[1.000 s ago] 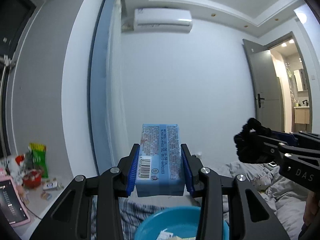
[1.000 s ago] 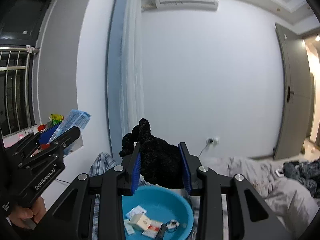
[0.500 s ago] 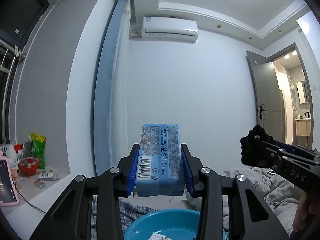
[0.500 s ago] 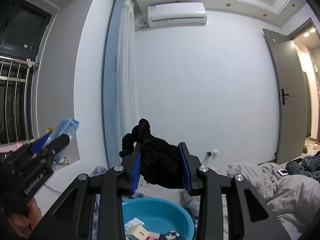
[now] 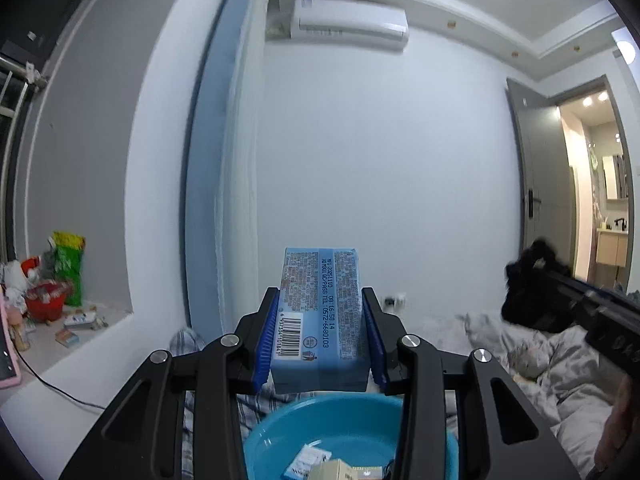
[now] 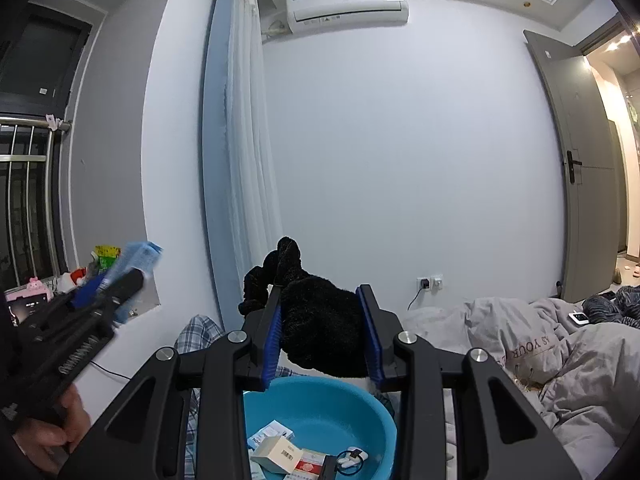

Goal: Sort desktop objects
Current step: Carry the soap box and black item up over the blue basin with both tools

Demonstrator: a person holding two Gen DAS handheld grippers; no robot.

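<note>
My left gripper (image 5: 320, 336) is shut on a light blue tissue pack (image 5: 320, 312) with a barcode, held level in the air above a blue basin (image 5: 340, 424). My right gripper (image 6: 322, 332) is shut on a black fuzzy cloth (image 6: 320, 320), also over the blue basin (image 6: 320, 404). The basin holds several small boxes and a white earbud-like item. In the right wrist view the left gripper (image 6: 116, 280) with the tissue pack (image 6: 140, 258) shows at the left; in the left wrist view the black cloth (image 5: 532, 296) shows at the right.
A windowsill (image 5: 60, 344) at the left carries a red container, a green bag and small packets, with a cable running down. A rumpled grey duvet (image 6: 540, 344) covers the bed on the right. A plaid cloth (image 6: 196, 332) lies behind the basin. A grey door (image 6: 576, 160) stands open.
Both grippers have sunk, so the basin and its contents show larger at the bottom of each view. Both grips are unchanged.
</note>
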